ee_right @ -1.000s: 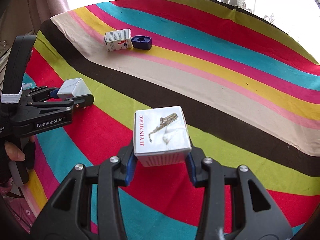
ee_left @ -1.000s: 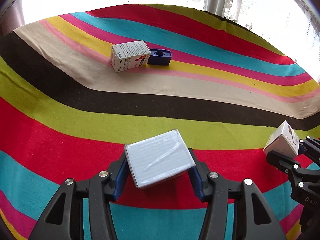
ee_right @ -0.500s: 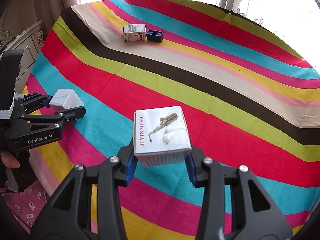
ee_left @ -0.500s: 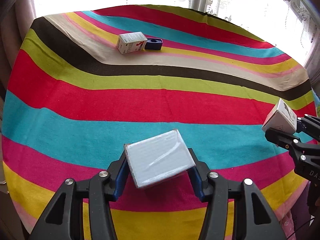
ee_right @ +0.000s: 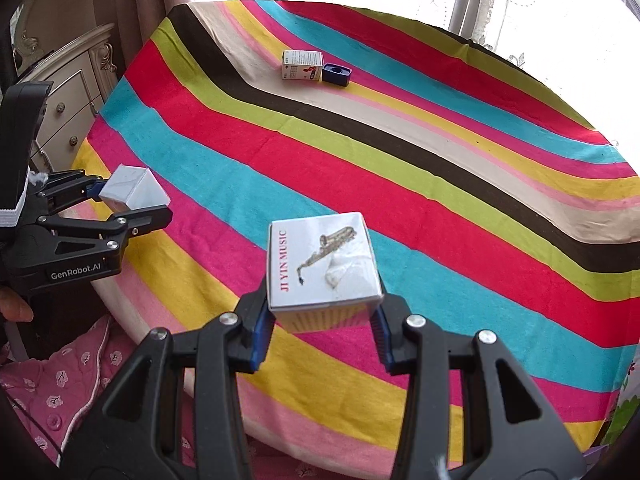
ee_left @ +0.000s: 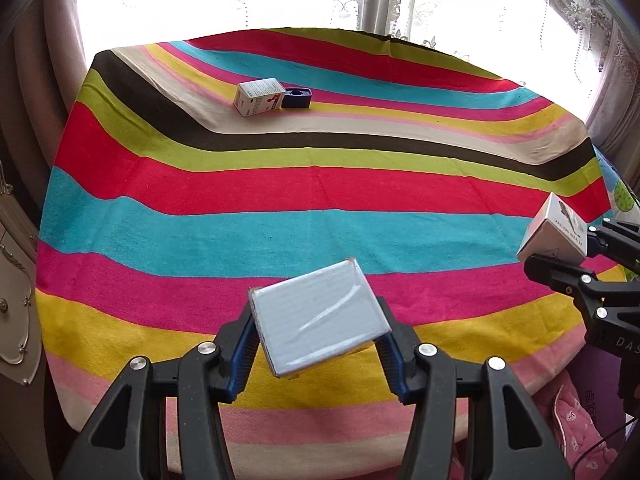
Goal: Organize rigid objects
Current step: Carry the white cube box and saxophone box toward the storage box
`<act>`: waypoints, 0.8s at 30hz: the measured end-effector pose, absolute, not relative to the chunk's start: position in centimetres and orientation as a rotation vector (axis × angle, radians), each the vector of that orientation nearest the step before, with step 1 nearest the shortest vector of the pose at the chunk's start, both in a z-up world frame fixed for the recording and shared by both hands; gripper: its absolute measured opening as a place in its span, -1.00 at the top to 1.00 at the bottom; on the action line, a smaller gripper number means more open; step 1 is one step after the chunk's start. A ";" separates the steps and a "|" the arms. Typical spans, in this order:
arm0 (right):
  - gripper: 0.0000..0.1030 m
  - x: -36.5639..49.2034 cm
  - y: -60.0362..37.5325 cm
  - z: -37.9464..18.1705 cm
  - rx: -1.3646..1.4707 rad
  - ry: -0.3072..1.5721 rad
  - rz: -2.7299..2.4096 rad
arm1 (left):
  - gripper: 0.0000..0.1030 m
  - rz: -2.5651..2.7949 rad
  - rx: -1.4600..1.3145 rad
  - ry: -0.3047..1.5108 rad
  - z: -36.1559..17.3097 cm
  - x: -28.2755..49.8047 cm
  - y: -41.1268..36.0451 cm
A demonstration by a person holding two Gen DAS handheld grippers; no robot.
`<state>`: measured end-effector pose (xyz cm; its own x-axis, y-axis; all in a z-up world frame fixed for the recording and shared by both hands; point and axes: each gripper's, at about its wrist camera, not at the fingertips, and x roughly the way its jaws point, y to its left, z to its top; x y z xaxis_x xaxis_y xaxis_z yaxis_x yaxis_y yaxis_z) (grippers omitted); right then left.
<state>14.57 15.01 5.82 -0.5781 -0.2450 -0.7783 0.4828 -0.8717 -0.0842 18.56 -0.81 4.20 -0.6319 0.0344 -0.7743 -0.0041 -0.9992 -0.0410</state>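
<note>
Two grips loaded: left gripper (ee_left: 318, 340) clamps a plain grey box (ee_left: 318, 318), tilted; right gripper (ee_right: 322, 330) clamps a saxophone-print box (ee_right: 322, 260). Both held above striped tablecloth (ee_left: 320, 192). Far side: white carton (ee_left: 260, 97) touching blue holder (ee_left: 297, 98).

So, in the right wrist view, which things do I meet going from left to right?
Plain grey plastic-wrapped box in the left gripper → white cardboard saxophone-picture box in the right gripper. Far on the striped cloth: white printed carton → dark blue plastic block.
</note>
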 end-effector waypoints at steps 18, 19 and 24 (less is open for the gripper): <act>0.11 19.1 21.1 7.5 1.131 0.314 -2.544 | -0.05 2.767 -1.221 0.110 7.0 21.1 4.3; 0.11 19.4 21.7 7.6 1.132 0.303 -2.556 | -0.05 2.756 -1.207 0.126 7.2 21.1 5.0; 0.11 21.5 25.7 8.1 1.149 0.235 -2.635 | -0.05 2.666 -1.157 0.197 8.3 21.7 9.2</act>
<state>21.54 25.74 8.14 -0.6549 -0.1689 -0.7366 0.2965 -0.9540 -0.0449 21.68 9.22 8.28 -0.6626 0.1545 -0.7329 -0.2605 -0.9649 0.0321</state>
